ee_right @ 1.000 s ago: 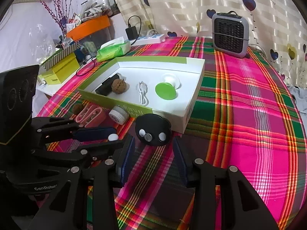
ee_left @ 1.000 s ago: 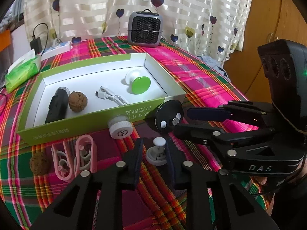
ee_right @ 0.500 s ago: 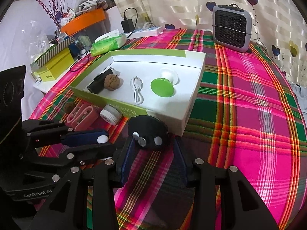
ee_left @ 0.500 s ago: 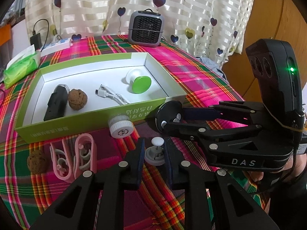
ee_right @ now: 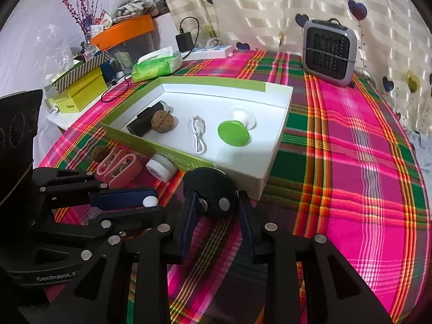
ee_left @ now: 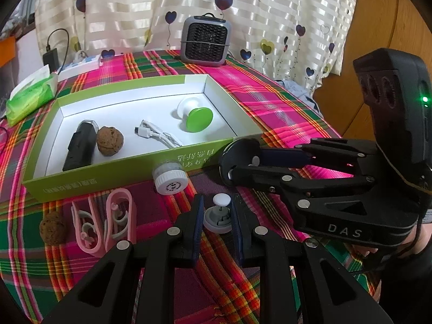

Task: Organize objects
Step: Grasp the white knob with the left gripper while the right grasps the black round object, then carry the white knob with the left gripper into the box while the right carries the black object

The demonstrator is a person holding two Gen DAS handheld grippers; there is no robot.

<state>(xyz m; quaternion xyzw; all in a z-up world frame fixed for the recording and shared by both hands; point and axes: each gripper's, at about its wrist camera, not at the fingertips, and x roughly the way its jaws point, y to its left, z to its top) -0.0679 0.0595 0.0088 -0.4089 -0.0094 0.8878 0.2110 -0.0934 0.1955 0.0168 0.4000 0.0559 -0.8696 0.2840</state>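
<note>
A green-and-white box (ee_left: pixel 113 174) (ee_right: pixel 275 159) holds a black device (ee_left: pixel 79 147), a walnut (ee_left: pixel 110 141), a white cable (ee_left: pixel 158 134) and a green-topped knob (ee_left: pixel 198 120). My left gripper (ee_left: pixel 217 216) has its fingers closed against a small grey-and-white suction knob (ee_left: pixel 219 213) on the cloth. My right gripper (ee_right: pixel 216 210) is shut on a black round disc (ee_right: pixel 210 194) just before the box's near corner; it also shows in the left wrist view (ee_left: pixel 237 159).
A white round cap (ee_left: pixel 170 178), two pink clips (ee_left: pixel 105 221) and a second walnut (ee_left: pixel 51 228) lie in front of the box. A grey heater (ee_left: pixel 206 40), a green tissue pack (ee_left: pixel 29 97) and a charger stand at the back. The table edge drops off at right.
My left gripper's fingers closed in on the small knob. My right gripper moved forward around the black disc and closed on it, tilting it.
</note>
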